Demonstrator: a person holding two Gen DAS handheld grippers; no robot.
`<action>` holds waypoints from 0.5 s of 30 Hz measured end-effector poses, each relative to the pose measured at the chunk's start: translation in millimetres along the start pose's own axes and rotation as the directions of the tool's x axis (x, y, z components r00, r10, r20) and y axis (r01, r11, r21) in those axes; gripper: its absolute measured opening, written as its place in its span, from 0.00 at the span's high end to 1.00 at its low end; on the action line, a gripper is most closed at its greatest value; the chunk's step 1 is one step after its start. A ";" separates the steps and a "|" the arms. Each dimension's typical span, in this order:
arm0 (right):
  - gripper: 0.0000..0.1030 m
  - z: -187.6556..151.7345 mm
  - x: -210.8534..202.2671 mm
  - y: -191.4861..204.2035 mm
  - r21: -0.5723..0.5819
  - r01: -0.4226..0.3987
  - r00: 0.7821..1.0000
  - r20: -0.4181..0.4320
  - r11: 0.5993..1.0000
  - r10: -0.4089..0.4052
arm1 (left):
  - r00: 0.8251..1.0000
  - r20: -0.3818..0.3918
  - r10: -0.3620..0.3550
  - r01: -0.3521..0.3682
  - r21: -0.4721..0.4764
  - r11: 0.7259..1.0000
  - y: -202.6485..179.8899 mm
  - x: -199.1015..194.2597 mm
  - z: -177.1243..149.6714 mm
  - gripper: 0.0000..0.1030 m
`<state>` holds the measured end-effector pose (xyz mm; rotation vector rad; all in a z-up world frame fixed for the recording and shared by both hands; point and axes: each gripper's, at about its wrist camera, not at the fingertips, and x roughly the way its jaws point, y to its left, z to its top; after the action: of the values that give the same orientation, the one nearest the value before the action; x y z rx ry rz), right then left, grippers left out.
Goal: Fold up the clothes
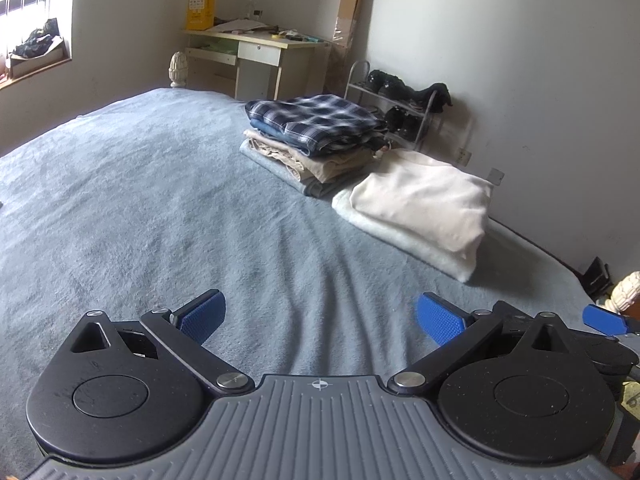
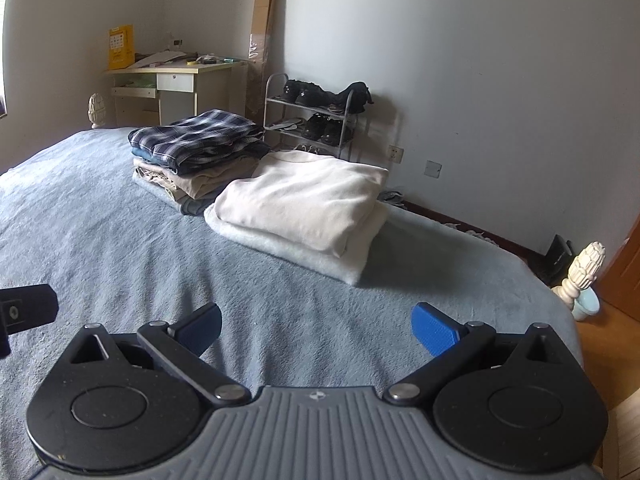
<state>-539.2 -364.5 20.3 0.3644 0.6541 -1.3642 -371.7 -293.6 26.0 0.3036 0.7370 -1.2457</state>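
A folded cream garment (image 1: pixel 420 204) (image 2: pixel 300 200) lies on a pale folded towel at the right side of the blue bed cover (image 1: pixel 140 208) (image 2: pixel 100 232). Behind it stands a stack of folded clothes (image 1: pixel 316 140) (image 2: pixel 196 156) topped by a dark plaid shirt. My left gripper (image 1: pixel 320 320) hovers open over bare cover, well short of both piles. My right gripper (image 2: pixel 316 328) is open too, empty, in front of the cream garment. The right gripper's blue fingertip (image 1: pixel 604 319) shows at the left view's right edge.
A desk (image 1: pixel 256 52) (image 2: pixel 176 80) with a yellow box stands in the far corner. A shoe rack (image 1: pixel 396 100) (image 2: pixel 316 120) stands against the wall beyond the stack. White bedposts (image 2: pixel 580 272) mark the bed's corners. A wooden floor and door lie at the right.
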 end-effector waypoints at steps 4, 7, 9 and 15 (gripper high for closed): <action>0.00 -2.1 -1.4 -0.4 0.000 0.008 1.000 -0.005 1.000 -0.008 | 1.000 0.003 -0.015 0.015 0.019 1.000 -5.4 -1.2 -1.3 0.00; 0.00 -4.1 -2.4 -1.4 -0.001 0.015 1.000 -0.009 1.000 -0.015 | 1.000 0.003 -0.027 0.026 0.020 0.999 -7.3 -1.9 -1.5 0.00; 0.00 -4.6 -3.2 -2.4 0.002 0.019 1.000 -0.010 1.000 -0.019 | 0.999 0.002 -0.035 0.035 0.021 0.999 -8.1 -2.6 -1.5 0.00; 0.00 -5.3 -8.2 -4.2 0.001 0.022 1.000 0.004 1.000 -0.022 | 0.998 0.013 -0.055 0.055 0.047 0.997 -12.4 -7.5 -4.4 0.00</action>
<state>-545.1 -355.7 21.8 0.3565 0.6561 -1.3856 -385.7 -289.3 29.8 0.3137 0.7089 -1.3173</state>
